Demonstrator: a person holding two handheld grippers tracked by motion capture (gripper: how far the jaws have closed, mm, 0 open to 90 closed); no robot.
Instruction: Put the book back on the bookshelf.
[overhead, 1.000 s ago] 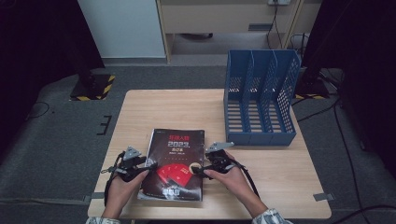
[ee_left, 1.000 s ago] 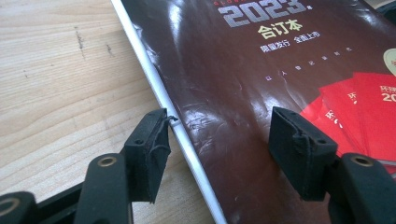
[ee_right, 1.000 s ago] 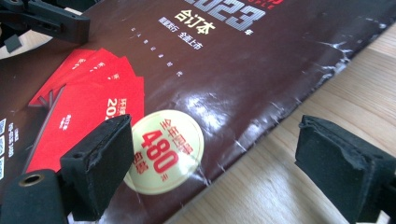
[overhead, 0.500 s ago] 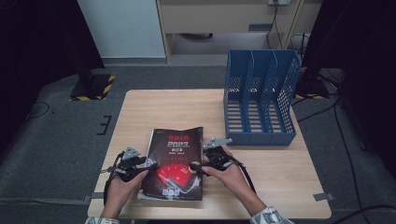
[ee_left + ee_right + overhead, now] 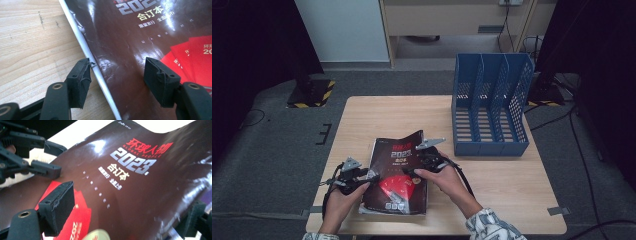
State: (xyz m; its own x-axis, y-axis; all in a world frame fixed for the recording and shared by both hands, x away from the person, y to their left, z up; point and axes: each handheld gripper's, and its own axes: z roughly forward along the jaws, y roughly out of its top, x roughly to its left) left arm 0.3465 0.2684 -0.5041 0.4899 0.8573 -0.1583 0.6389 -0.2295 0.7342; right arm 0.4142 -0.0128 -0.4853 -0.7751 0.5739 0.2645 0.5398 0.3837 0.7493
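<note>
A thick dark brown book [image 5: 396, 170] with a red fan picture and "2023" on its cover [image 5: 130, 165] lies at the table's near edge. Its right side is raised and its far right corner curls up. My left gripper [image 5: 368, 178] is open and straddles the book's left edge [image 5: 100, 72], with one jaw on the wood and the other over the cover. My right gripper [image 5: 414, 169] is open at the raised right side. One of its jaws is above the cover and the other is partly hidden under the book's edge.
A blue three-slot file rack [image 5: 492, 105] stands upright at the table's back right. Bare wooden table [image 5: 377, 115] lies beyond the book. The left gripper [image 5: 37, 157] shows far off in the right gripper view. Dark floor surrounds the table.
The book's right side has lifted off the table and its far corner has curled up. My right gripper has moved up and left with that edge. The left gripper has stayed in place.
</note>
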